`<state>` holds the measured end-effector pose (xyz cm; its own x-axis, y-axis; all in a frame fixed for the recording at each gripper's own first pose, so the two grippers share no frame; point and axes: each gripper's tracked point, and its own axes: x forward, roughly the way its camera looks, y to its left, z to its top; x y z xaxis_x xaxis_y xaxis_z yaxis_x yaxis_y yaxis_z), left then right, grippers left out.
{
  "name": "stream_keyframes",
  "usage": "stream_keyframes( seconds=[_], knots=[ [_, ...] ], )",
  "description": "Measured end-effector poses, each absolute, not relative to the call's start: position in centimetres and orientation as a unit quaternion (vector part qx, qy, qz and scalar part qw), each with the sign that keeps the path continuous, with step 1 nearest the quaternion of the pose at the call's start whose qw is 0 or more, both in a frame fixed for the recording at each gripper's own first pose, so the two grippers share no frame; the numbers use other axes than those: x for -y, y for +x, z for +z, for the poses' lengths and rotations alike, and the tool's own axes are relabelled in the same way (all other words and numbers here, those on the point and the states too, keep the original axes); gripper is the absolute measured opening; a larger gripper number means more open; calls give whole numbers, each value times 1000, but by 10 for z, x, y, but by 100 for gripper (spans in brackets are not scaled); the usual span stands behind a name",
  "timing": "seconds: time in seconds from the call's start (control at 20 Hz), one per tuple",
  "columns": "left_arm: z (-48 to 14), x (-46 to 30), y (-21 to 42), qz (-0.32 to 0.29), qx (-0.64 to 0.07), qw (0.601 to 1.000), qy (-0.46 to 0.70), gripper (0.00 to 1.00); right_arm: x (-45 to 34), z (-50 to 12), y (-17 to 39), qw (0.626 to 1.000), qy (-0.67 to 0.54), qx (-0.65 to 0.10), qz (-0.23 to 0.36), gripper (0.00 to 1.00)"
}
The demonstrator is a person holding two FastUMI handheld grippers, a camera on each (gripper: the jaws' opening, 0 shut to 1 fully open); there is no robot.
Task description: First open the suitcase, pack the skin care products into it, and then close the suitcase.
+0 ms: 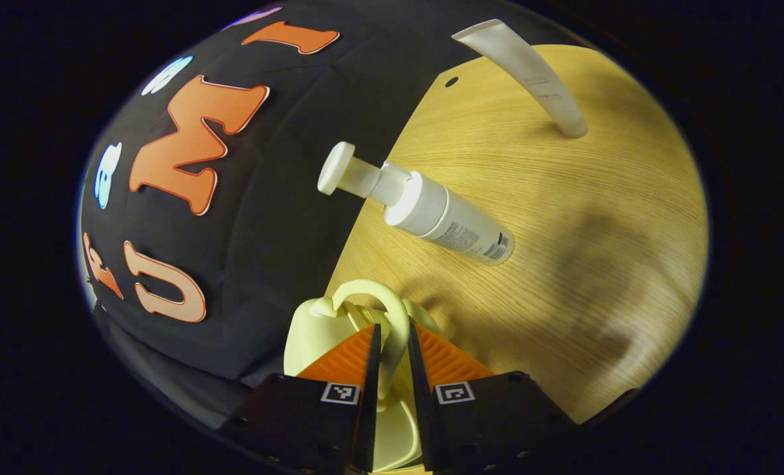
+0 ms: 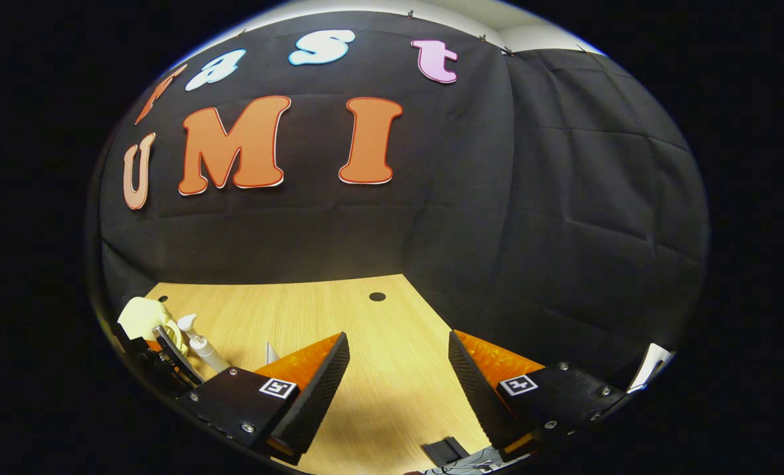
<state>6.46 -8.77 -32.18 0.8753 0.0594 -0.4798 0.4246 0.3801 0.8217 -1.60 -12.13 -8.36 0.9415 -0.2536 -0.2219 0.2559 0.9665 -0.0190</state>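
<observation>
Left claw [image 1: 392,343]: narrow, pinching suitcase [image 1: 313,330] handle [image 1: 392,310]. Right claw [image 2: 398,376]: wide, empty, above bench [image 2: 339,310]. Advice: lift handle steadily, clear of pump bottle [image 1: 445,221].

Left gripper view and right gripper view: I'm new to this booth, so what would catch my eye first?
In the left gripper view, the left gripper, jaws nearly shut, pinches the looped handle of the pale yellow suitcase at the bottom. Beyond it a white pump bottle and a white tube stand on the wooden table. In the right gripper view, the right gripper hangs wide open over bare wood.
</observation>
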Motion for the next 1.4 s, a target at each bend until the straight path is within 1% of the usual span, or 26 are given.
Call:
stream_keyframes(
  seconds=[0.05,0.1,0.2,0.3,0.5,0.55,0.6,0.65,0.8,0.9,1.05,1.1,1.15,1.4],
  knots=[
    [-315,90,68,-113,-214,805,541,19,120,-83,-16,985,7,-111,-128,96],
    [-308,91,67,-116,-211,816,526,18,118,-81,-16,986,8,-110,-127,96],
    [-294,85,68,-107,-217,841,484,5,113,-79,-15,986,10,-108,-124,96],
    [-282,84,69,-114,-229,865,432,5,105,-75,-13,987,14,-105,-119,96],
    [-249,83,76,-120,-243,892,361,5,85,-65,-7,989,27,-97,-105,96],
    [-244,80,78,-117,-241,903,335,5,78,-62,-5,990,30,-94,-101,96],
    [-238,74,81,-111,-238,914,310,7,71,-57,-3,991,31,-90,-97,96],
    [-227,67,83,-103,-231,924,287,5,64,-53,-1,991,32,-85,-93,96],
    [-211,51,81,-73,-218,945,233,5,37,-42,5,994,34,-75,-76,96],
    [-210,43,80,-51,-210,952,215,5,19,-35,7,995,36,-70,-68,96],
    [-220,41,85,-12,-203,951,233,5,4,-26,8,995,41,-66,-63,96],
    [-226,43,85,0,-205,950,237,5,0,-24,8,995,41,-65,-64,100],
    [-235,42,87,10,-210,949,235,5,-4,-22,7,995,39,-63,-66,96],
    [-271,21,95,55,-235,947,213,5,-20,-17,2,995,29,-67,-75,96]
  ],
)
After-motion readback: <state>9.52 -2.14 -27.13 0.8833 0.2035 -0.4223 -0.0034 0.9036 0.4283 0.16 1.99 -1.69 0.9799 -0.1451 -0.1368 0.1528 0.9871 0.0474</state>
